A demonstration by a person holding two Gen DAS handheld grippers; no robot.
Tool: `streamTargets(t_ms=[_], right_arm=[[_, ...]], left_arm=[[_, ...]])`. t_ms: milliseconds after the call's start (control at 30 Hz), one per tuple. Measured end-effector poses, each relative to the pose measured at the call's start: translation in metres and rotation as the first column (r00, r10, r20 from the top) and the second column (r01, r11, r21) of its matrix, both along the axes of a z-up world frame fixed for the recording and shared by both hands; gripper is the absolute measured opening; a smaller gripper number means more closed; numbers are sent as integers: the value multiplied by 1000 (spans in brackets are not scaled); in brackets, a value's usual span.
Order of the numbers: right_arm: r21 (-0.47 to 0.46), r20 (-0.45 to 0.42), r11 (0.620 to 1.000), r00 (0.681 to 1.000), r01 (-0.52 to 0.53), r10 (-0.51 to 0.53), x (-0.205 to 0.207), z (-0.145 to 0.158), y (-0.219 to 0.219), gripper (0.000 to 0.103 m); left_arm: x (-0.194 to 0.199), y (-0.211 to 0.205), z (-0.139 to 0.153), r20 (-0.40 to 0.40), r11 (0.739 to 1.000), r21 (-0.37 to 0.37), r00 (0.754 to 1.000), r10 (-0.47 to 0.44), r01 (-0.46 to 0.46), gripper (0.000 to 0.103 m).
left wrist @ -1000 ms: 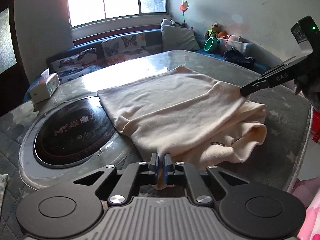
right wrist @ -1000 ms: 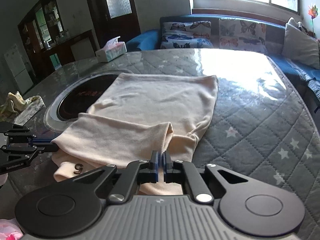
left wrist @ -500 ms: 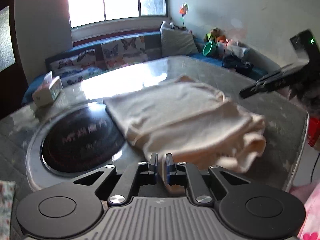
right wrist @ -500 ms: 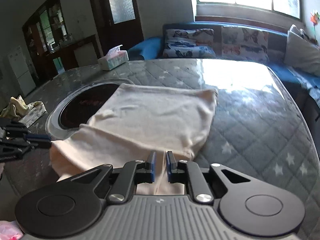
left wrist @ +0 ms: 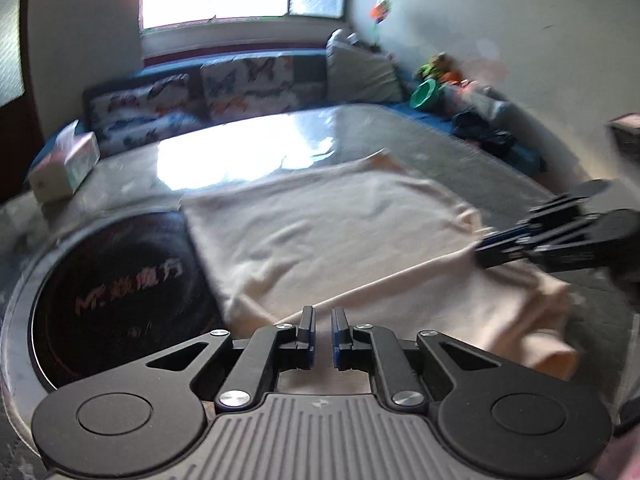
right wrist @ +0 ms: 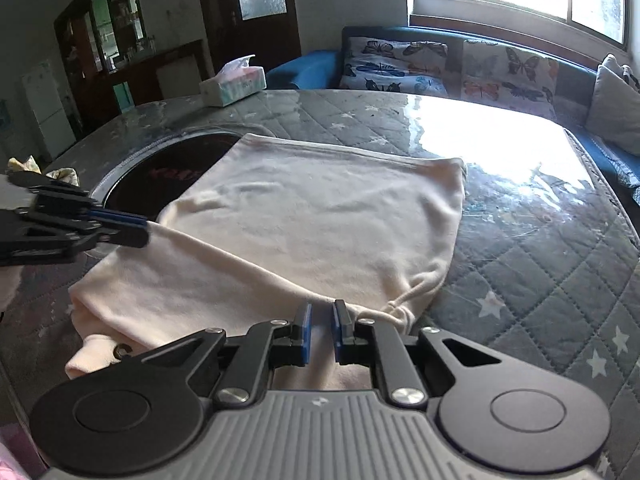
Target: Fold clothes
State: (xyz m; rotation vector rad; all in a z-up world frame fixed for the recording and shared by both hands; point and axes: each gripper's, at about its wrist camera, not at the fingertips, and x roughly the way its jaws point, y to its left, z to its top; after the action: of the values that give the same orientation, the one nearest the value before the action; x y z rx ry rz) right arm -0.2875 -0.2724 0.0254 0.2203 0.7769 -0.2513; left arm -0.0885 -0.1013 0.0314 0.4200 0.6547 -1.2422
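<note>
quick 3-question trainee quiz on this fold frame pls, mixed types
1. True or false: the left gripper is clamped shut on the cream garment.
2. What does the garment's far left corner partly cover? A) tissue box B) round black cooktop C) green bowl
3. Fill in: in the right wrist view, the tissue box stands on the table's ____ side, away from the right gripper.

Key: 1 false, a gap shows between its fingers; 2 B, the round black cooktop; 3 far.
</note>
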Motion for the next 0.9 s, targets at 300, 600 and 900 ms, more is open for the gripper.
streamTargets(t_ms=[300,600,900], right_arm=[[-3,-2,998,998,-63,63,-9,7,16,11],[-11,-6,997,997,-72,72,-25,7,26,11],[-44,-8,994,995,-97,97,-29,7,36,11]], left_arm=[[2,1,-7,23,1000,5,1000,-13,13,12],[-8,6,1,62,1000,11,998,-23,22,17],[-59,51,13,168,982,32,967,-189,187,33]])
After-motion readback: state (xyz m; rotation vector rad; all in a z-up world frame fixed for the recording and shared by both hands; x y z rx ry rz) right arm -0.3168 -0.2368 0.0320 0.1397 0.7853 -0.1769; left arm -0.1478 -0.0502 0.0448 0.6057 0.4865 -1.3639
